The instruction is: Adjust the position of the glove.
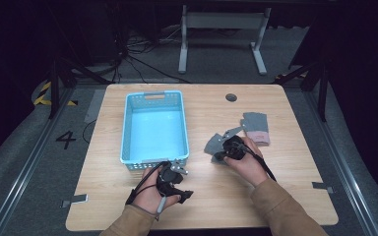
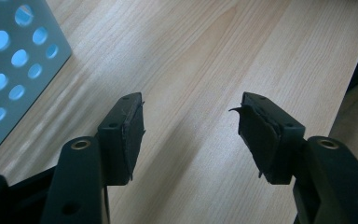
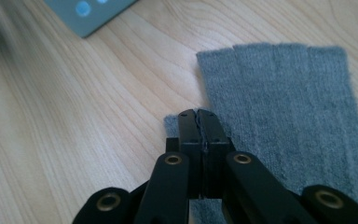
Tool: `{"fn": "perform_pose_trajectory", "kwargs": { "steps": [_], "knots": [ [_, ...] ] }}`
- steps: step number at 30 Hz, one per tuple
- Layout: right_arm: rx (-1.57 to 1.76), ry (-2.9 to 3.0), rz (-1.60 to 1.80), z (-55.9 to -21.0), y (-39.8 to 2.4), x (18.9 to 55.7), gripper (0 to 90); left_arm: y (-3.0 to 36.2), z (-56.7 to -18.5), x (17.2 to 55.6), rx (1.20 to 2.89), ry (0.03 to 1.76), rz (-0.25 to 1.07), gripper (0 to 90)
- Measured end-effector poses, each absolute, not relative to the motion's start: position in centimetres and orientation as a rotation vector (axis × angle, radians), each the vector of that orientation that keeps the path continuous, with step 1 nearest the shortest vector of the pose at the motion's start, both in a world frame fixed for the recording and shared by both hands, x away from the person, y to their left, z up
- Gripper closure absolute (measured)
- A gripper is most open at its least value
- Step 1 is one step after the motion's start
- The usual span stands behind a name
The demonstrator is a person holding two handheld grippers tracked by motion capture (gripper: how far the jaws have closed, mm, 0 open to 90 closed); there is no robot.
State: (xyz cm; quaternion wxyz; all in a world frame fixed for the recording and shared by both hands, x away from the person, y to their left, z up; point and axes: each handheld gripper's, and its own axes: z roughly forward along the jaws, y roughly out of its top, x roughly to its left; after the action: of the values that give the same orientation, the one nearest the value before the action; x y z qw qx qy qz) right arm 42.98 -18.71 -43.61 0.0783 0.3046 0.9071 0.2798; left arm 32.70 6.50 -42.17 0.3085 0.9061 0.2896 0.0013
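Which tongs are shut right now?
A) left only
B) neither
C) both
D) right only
D: in the right gripper view the right tongs have their jaws pressed together at the edge of the grey glove, while in the left gripper view the left tongs stand apart over the bare table.

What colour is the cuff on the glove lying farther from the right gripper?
Pink, on the grey glove; the high view shows it best.
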Motion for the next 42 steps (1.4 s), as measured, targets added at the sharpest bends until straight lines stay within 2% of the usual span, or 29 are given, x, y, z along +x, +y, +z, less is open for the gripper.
{"fn": "perform_pose_trajectory", "kwargs": {
  "steps": [31, 42],
  "knots": [
    [0.885, 2.808, 0.758, -43.6, -20.1, 39.7, 90.0, 5.9, -41.9, 33.3, 2.394, 0.737, -0.002, 40.6],
    [0.828, 2.833, 0.71, -43.5, -18.8, 38.1, 90.0, 5.8, -41.9, 33.5, 2.392, 0.727, -0.008, 40.6]
  ]
}}
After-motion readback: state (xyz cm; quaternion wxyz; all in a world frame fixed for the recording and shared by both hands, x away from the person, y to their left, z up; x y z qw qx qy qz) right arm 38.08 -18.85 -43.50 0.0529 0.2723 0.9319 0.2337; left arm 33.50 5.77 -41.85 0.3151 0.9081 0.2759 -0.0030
